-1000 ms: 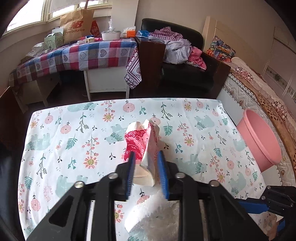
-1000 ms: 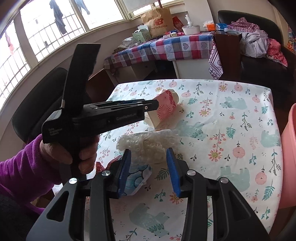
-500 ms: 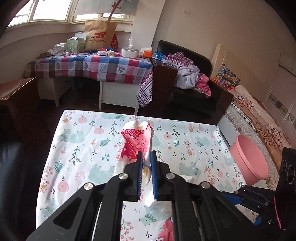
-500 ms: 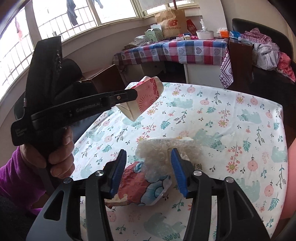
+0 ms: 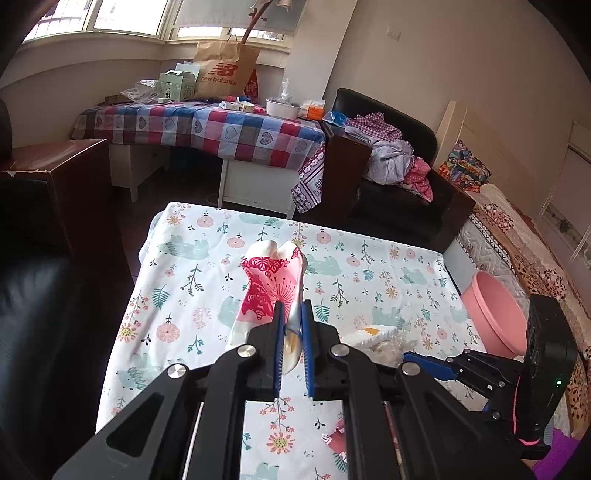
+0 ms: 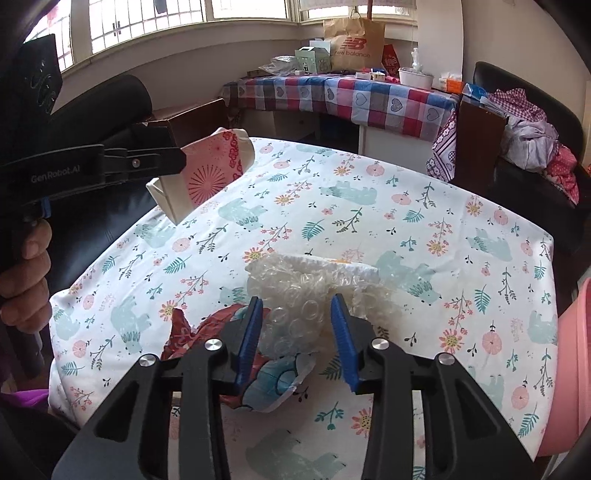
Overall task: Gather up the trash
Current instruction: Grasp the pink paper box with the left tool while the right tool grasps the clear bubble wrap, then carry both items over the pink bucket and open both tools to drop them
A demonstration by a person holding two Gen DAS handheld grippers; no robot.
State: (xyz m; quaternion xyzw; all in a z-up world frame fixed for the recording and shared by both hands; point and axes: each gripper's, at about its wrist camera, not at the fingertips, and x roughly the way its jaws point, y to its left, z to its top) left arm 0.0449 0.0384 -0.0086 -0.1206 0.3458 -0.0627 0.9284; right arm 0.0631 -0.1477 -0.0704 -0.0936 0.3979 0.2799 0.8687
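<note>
Pink-and-white paper cup (image 5: 271, 284), floral tablecloth (image 5: 369, 266)

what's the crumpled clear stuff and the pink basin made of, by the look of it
Crumpled clear stuff: looks like bubble wrap, thin translucent plastic film with round air pockets showing. Pink basin: probably moulded plastic, with a smooth, even-coloured wall, a rolled rim and a slight sheen.

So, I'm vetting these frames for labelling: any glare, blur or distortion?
Left wrist view: sharp, strong fisheye bending, dark corners, windows blown out. Right wrist view: same curvature, bright windows, bubble wrap crisp, no motion blur.
</note>
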